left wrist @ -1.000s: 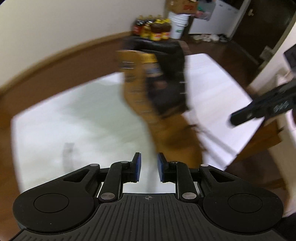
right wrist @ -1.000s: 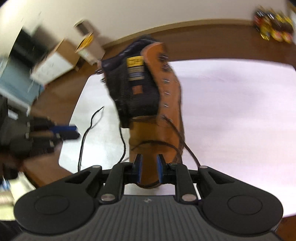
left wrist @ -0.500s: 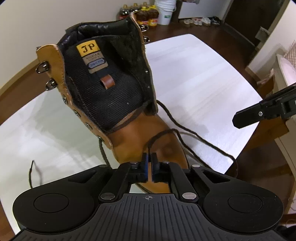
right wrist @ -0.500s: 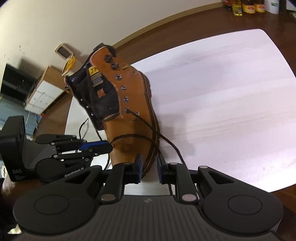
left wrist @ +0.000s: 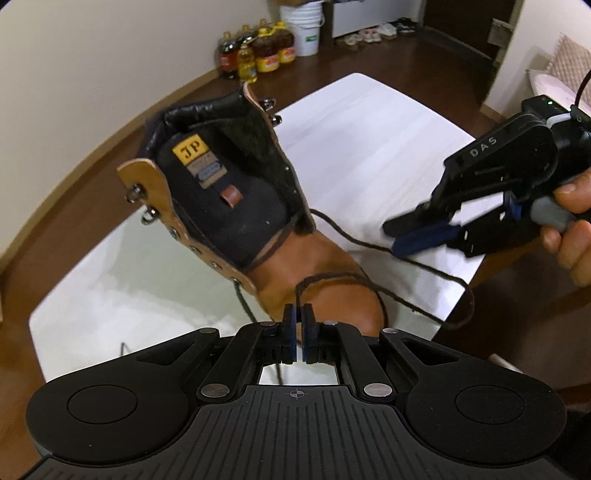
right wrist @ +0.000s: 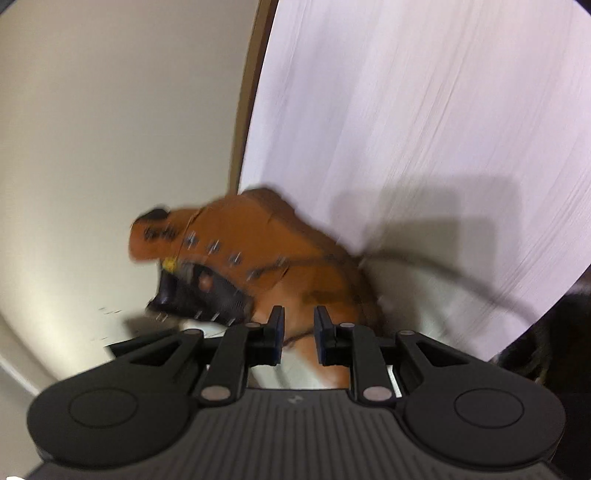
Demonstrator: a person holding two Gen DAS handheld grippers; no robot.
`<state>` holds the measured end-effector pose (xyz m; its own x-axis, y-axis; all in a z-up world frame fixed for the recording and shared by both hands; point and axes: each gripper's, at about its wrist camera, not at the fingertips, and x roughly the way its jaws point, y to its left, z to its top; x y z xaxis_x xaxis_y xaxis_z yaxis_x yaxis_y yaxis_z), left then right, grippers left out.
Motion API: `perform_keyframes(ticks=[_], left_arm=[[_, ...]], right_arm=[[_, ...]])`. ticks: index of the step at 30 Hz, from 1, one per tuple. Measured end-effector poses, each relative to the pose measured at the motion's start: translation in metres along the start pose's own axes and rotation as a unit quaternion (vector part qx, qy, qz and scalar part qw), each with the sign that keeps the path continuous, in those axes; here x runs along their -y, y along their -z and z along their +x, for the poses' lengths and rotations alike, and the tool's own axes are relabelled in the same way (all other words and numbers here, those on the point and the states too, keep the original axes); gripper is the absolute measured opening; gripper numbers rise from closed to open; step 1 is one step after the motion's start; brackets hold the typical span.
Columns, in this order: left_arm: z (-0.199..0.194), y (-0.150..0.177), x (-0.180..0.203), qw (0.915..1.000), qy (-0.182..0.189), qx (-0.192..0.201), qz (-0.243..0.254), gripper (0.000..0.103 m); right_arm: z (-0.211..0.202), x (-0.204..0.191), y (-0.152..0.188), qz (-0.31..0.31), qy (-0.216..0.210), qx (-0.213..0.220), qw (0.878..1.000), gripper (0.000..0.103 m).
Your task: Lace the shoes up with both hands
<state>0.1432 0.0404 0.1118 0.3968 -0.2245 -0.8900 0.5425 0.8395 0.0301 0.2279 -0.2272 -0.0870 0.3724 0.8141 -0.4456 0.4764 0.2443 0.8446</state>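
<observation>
A tan leather boot [left wrist: 325, 273] with a black tongue [left wrist: 236, 206] stands on the white table [left wrist: 384, 140], its shaft open towards me. A dark lace [left wrist: 424, 266] loops over the toe and trails off to the right. My left gripper [left wrist: 298, 321] is shut on a strand of that lace just above the toe. My right gripper [left wrist: 397, 236], held in a hand [left wrist: 569, 229], hovers to the right of the boot beside the trailing lace. In the blurred right wrist view the boot [right wrist: 258, 236] appears rolled sideways, and my right gripper [right wrist: 298, 325] is opening with nothing gripped.
Several oil bottles [left wrist: 258, 51] and a white bucket [left wrist: 303, 26] stand on the dark wooden floor by the far wall. The table's near right corner [left wrist: 458, 295] lies under the lace's loose end. A pale wall [right wrist: 110, 110] fills the left of the right wrist view.
My left gripper went from open to shut on the lace and lifted slightly. My right gripper sank, rolled and came in beside the boot, and its jaws widened.
</observation>
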Motion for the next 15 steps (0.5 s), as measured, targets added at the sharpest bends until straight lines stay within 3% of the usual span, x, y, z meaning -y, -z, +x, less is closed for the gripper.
perform_keyframes(ticks=[2,8,11,15], left_arm=[[-0.003,0.001,0.001,0.9997,0.009,0.013,0.021,0.002],[-0.009,0.016,-0.01,0.9932,0.042,0.036,0.102,0.002],[-0.014,0.025,-0.024,0.9849,0.061,0.048,0.155,0.002],[-0.022,0.035,-0.041,0.9694,0.084,0.078,0.217,0.002]], right_arm=[[0.014,-0.002,0.015,0.025,-0.029,-0.016,0.999,0.028],[0.038,-0.001,0.054,0.105,-0.089,0.023,0.99,0.028],[0.042,0.002,0.075,0.137,-0.091,0.081,0.983,0.028],[0.053,0.003,0.105,0.159,-0.098,0.123,0.975,0.028]])
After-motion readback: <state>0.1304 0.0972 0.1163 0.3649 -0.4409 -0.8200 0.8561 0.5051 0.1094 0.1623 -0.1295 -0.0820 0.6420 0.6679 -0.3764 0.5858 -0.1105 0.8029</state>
